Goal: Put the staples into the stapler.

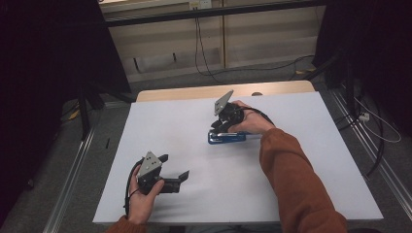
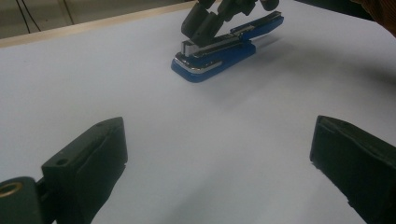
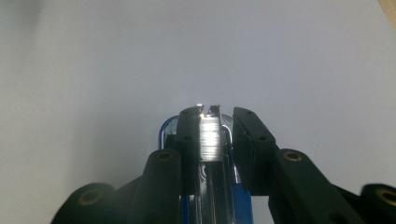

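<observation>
A blue stapler with a chromed metal top arm lies flat on the white tabletop, towards its far side and right of centre. The right claw straddles the stapler's front end; the left pad seems to meet the metal arm, while a narrow gap shows at the right pad, so the hold looks slack rather than clenched. For a sound grip, the jaws should be centred across the metal arm and closed squarely, so that the stapler neither pivots nor slides on the smooth sheet. The left claw rests near the front edge, well apart from the stapler, its jaws spread wide and released, holding nothing.
</observation>
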`<action>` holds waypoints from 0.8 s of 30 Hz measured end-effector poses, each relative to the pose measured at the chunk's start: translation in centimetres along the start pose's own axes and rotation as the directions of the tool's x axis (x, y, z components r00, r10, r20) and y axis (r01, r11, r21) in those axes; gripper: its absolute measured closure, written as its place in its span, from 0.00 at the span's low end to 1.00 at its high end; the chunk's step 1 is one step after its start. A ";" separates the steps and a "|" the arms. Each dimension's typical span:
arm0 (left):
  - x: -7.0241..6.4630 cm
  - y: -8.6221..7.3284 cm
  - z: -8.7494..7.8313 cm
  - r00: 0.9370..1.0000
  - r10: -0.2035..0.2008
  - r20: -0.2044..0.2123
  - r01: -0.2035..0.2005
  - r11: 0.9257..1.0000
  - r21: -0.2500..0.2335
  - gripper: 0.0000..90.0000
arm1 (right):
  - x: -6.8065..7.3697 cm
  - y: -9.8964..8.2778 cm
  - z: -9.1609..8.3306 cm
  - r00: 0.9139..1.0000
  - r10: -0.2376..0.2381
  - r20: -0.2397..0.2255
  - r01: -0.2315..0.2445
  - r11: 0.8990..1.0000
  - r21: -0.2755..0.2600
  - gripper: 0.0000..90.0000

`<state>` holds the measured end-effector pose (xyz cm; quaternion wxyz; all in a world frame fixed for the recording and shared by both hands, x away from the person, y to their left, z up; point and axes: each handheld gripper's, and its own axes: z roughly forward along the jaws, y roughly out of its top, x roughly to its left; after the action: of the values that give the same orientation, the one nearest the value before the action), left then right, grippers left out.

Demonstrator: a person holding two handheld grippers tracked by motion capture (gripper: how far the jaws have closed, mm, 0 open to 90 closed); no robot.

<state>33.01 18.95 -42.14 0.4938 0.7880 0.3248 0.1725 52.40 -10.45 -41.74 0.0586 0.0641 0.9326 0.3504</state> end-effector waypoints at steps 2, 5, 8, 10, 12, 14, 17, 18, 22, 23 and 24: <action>0.0 0.0 0.0 1.000 0.000 0.000 0.000 1.000 0.000 0.05 | 0.0 0.0 0.0 1.000 -0.003 0.000 0.003 1.000 -0.002 0.82; 0.0 0.0 0.0 1.000 0.000 0.000 0.000 1.000 0.000 0.05 | 0.0 0.0 0.0 1.000 -0.001 -0.001 0.001 1.000 -0.005 0.82; 0.0 0.0 0.0 1.000 0.000 0.000 0.000 1.000 0.000 0.05 | 0.0 0.0 0.0 1.000 0.006 -0.002 -0.006 1.000 -0.006 0.81; 0.0 0.0 0.0 1.000 0.000 0.000 0.000 1.000 0.000 0.05 | 0.0 -0.1 0.0 1.000 0.012 0.000 -0.012 1.000 -0.005 0.80; 0.0 0.0 0.0 1.000 0.000 0.000 0.000 1.000 0.000 0.05 | 0.0 -0.1 0.0 1.000 0.024 0.008 -0.024 1.000 -0.008 0.77; 0.0 0.0 0.0 1.000 -0.001 -0.001 0.001 1.000 0.000 0.05 | 0.0 -0.1 -0.1 0.998 0.061 0.006 -0.061 0.998 -0.025 0.73; 0.0 0.0 0.0 1.000 0.000 0.000 0.000 1.000 0.001 0.05 | 0.1 0.1 -0.2 0.996 0.080 0.027 -0.080 0.996 -0.031 0.68; 0.0 0.0 0.0 1.000 -0.001 0.000 0.001 1.000 0.001 0.05 | 0.1 0.1 -0.2 0.995 0.091 0.029 -0.090 0.995 -0.038 0.65; 0.0 0.0 0.0 1.000 0.000 -0.003 0.000 1.000 0.001 0.05 | 0.1 -0.4 -0.3 0.988 0.143 0.050 -0.142 0.989 -0.035 0.57; 0.0 0.0 0.0 1.000 0.000 -0.003 0.000 1.000 0.002 0.05 | 0.2 -0.6 -0.3 0.986 0.154 0.056 -0.152 0.988 -0.037 0.55; 0.0 0.0 0.0 1.000 0.000 -0.002 0.000 1.000 0.001 0.05 | 0.2 -0.8 -0.3 0.984 0.164 0.064 -0.162 0.986 -0.044 0.53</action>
<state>33.04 18.98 -42.14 0.4932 0.7878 0.3256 0.1732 52.09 -11.20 -42.01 0.0622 0.1509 0.9148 0.3696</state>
